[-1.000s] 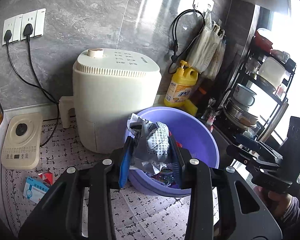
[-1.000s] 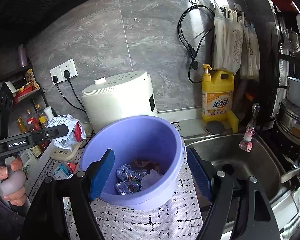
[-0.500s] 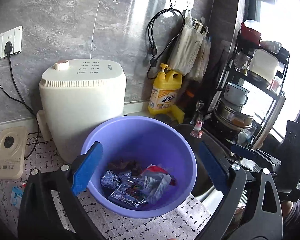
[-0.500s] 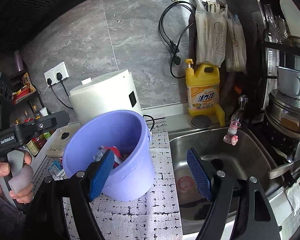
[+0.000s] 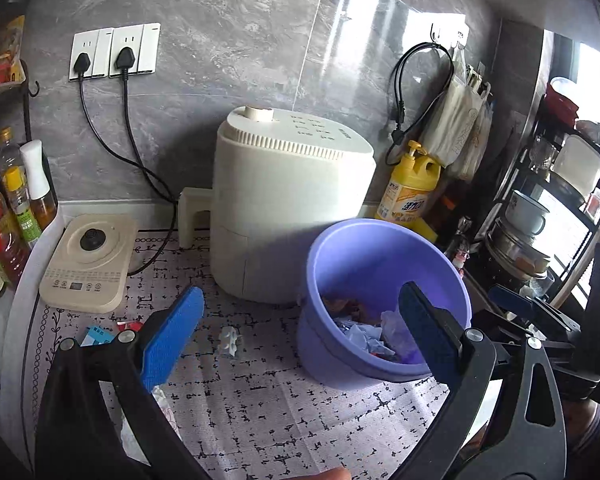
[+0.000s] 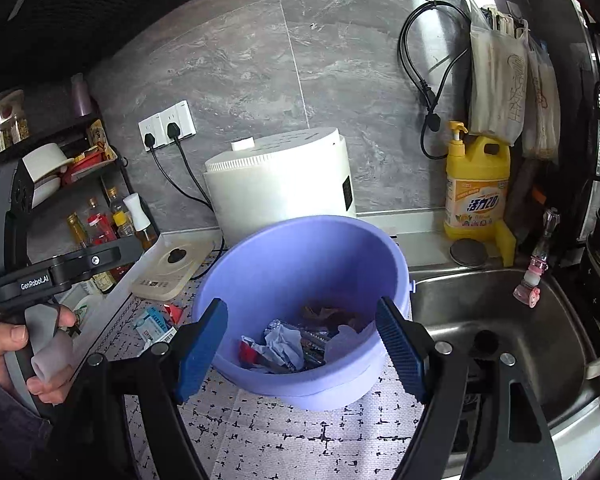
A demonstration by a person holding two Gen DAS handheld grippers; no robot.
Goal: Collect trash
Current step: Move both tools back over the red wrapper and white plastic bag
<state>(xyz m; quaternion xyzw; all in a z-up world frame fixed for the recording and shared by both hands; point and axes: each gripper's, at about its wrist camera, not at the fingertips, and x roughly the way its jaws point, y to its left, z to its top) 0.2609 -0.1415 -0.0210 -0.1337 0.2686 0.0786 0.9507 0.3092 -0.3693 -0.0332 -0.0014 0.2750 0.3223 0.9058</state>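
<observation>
left gripper [image 5: 300, 336] jaws wide apart, empty; right gripper [image 6: 300, 344] likewise, framing purple bucket [image 6: 304, 264] of wrappers.

both wrist views near, sharing purple bucket [image 5: 384, 304]

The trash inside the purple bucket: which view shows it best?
The right wrist view: it looks down into the purple bucket, showing the crumpled wrappers unobstructed. The left wrist view shows them partly hidden by the near rim and a tool finger.
</observation>
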